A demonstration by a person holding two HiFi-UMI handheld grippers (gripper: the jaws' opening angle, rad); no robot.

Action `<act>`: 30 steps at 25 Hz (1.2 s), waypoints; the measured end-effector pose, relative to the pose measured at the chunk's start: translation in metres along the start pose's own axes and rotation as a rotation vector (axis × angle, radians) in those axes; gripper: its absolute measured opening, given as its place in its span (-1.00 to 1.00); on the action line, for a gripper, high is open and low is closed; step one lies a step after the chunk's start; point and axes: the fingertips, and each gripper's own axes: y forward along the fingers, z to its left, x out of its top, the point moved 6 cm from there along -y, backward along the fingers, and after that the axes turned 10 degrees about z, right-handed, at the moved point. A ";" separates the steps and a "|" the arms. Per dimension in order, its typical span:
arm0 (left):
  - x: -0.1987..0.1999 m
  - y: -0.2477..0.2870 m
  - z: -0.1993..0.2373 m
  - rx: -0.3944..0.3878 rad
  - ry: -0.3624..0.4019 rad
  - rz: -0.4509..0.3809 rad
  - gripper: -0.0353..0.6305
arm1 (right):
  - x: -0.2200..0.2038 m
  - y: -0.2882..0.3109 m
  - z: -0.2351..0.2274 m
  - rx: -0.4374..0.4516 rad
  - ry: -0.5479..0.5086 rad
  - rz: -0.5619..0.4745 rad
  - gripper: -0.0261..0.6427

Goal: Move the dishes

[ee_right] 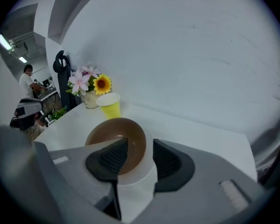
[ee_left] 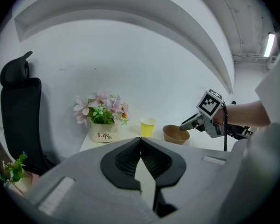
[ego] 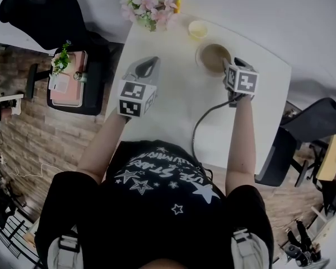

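A brown bowl (ego: 211,55) stands on the white table (ego: 173,114) near its far edge, with a yellow cup (ego: 197,29) just beyond it. My right gripper (ego: 228,66) reaches onto the bowl's right rim. In the right gripper view the bowl (ee_right: 109,132) has its near wall between the jaws of the right gripper (ee_right: 140,155): one pad hangs inside, the other outside, with a gap showing. My left gripper (ego: 148,66) hovers over the table's left part, shut with nothing in it (ee_left: 140,141). From the left gripper view the bowl (ee_left: 175,134) and cup (ee_left: 147,126) sit ahead.
A pot of flowers (ego: 151,7) stands at the table's far left corner. A black office chair (ego: 39,10) and a low stand with a plant (ego: 70,77) are left of the table. A cable (ego: 199,128) trails across the table. Another chair (ego: 280,156) is at the right.
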 end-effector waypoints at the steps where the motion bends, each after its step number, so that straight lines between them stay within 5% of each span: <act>1: 0.000 0.002 0.000 -0.001 0.000 0.004 -0.86 | 0.000 0.003 -0.001 0.005 0.002 0.008 -0.41; 11: -0.004 0.014 -0.002 -0.005 -0.002 0.037 -0.86 | 0.002 0.025 -0.007 0.009 0.015 0.080 -0.78; 22: -0.002 0.019 -0.006 -0.010 0.004 0.035 -0.86 | 0.012 0.015 -0.010 0.087 0.101 0.021 -0.86; 30: 0.010 0.028 -0.009 -0.017 0.023 0.023 -0.86 | 0.026 0.003 -0.038 0.051 0.152 -0.048 -0.86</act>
